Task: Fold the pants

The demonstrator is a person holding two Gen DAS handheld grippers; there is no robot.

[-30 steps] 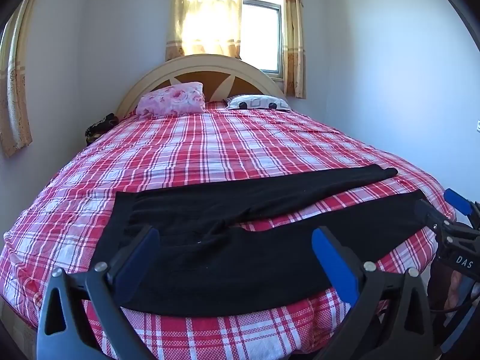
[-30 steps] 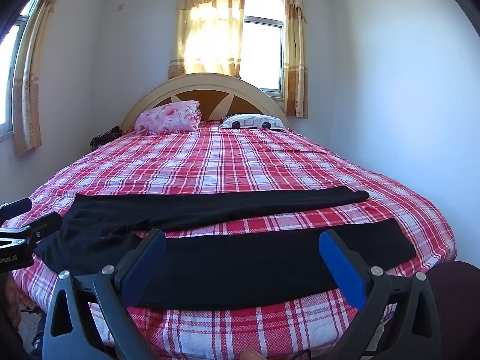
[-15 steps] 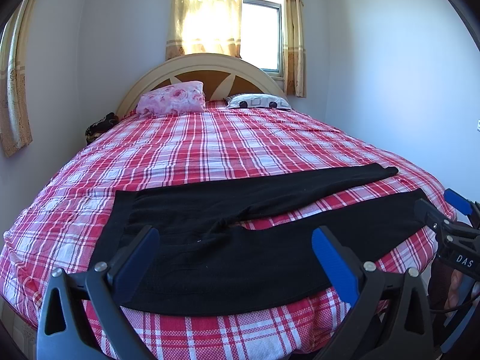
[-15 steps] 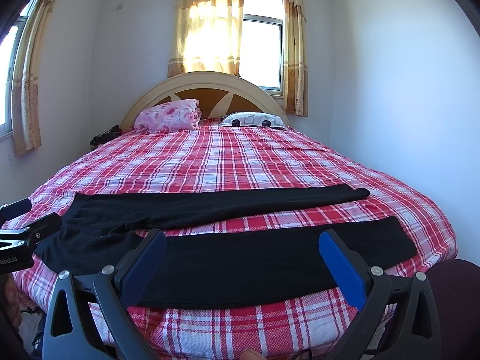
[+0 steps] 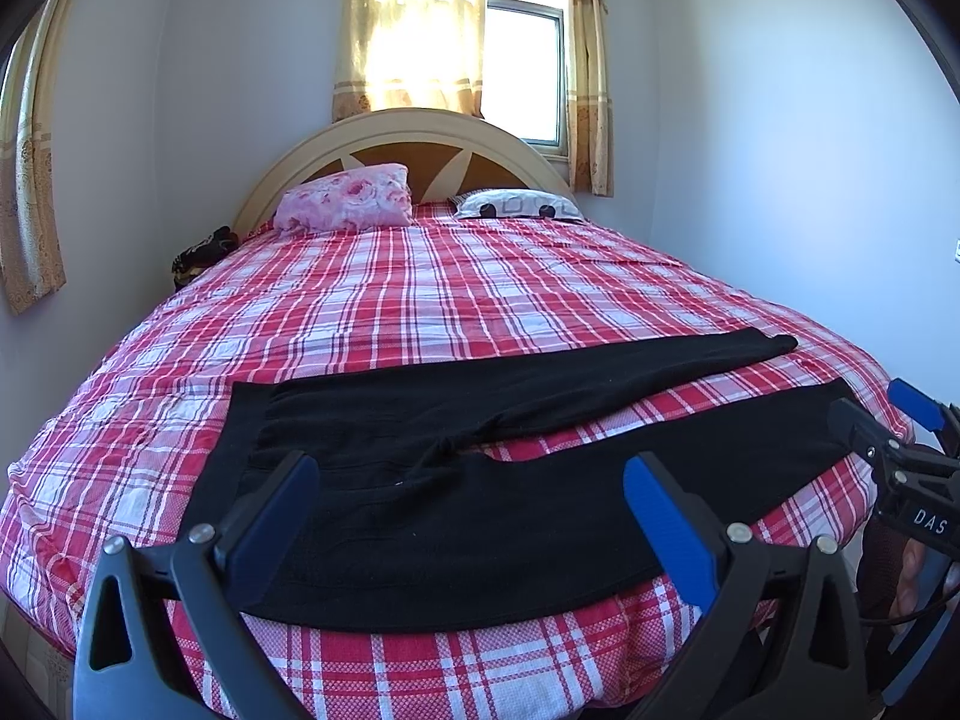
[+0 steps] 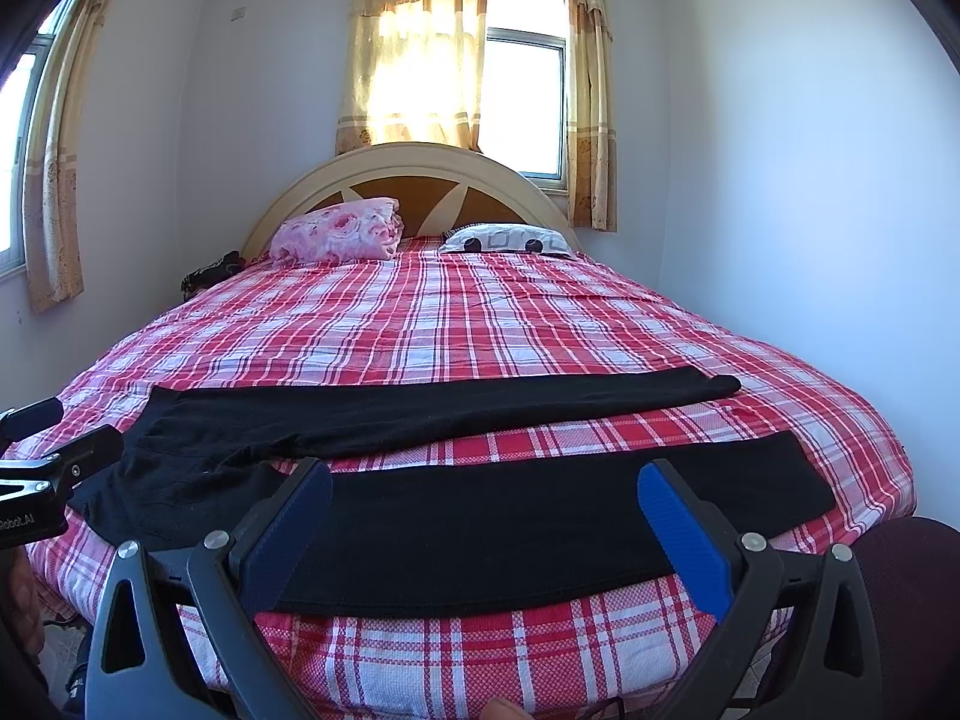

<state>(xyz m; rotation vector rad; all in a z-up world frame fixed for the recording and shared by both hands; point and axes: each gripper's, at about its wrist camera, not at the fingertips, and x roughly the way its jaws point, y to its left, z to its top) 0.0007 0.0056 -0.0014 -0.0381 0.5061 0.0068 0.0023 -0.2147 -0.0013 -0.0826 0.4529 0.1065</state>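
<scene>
Red-and-white plaid quilt (image 5: 420, 300) covers your bed; soft black pants (image 5: 480, 510) lie flat, legs splayed, just ahead of your left tongs (image 5: 471, 516) and right tongs (image 6: 485, 519), both gaping wide, empty.

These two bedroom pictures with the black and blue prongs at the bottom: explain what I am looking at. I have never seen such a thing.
A person holds a two-fingered clamp in each hand, and each clamp carries a wide-angle camera that looks forward between its fingers. One picture comes from the left hand-held gripper, the other from the right hand-held gripper; the blue pads are their fingertips. Each clamp also shows at the edge of the other's picture. Both are open and hold nothing. In front lies a bed with a red plaid cover. Black pants are spread flat across its near end, waist to the left, the two legs apart and stretching right. A pink pillow and a white patterned pillow lie by the headboard.
</scene>
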